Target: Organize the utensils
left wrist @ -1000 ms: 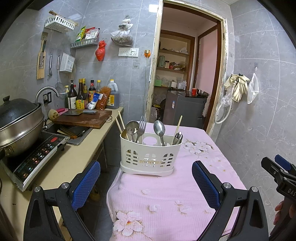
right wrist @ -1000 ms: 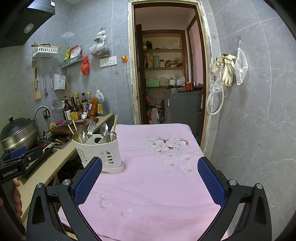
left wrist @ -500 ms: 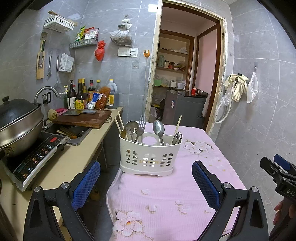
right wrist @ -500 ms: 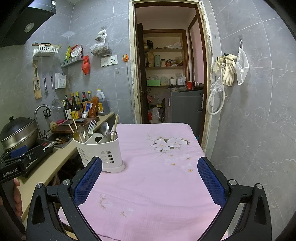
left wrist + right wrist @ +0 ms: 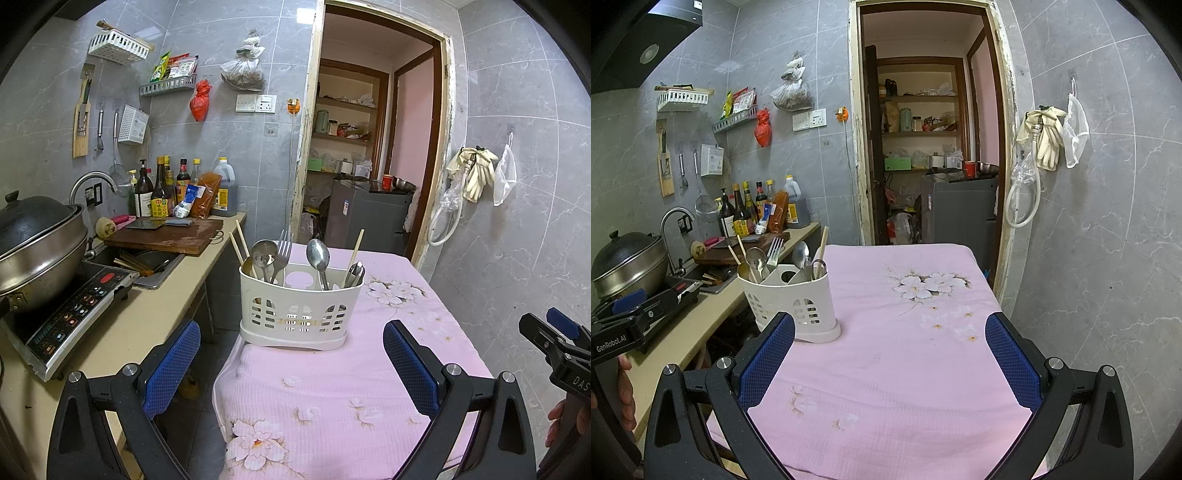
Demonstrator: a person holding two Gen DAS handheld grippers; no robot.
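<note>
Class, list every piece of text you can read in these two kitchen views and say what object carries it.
"GenRobot.AI": white lettering on the black left hand-held gripper, seen in the right wrist view.
"DAS", cut off at the frame edge: on the black right hand-held gripper, seen in the left wrist view.
Dark glass sauce bottles, black induction cooker panel: too small to read.

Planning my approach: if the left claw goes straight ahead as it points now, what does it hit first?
Probably the white utensil holder on the pink tablecloth; it sits centred ahead of the open left claw, though depth is unclear.

One caddy [image 5: 301, 306], one fork [image 5: 282, 247], three chopsticks [image 5: 355, 251].
</note>
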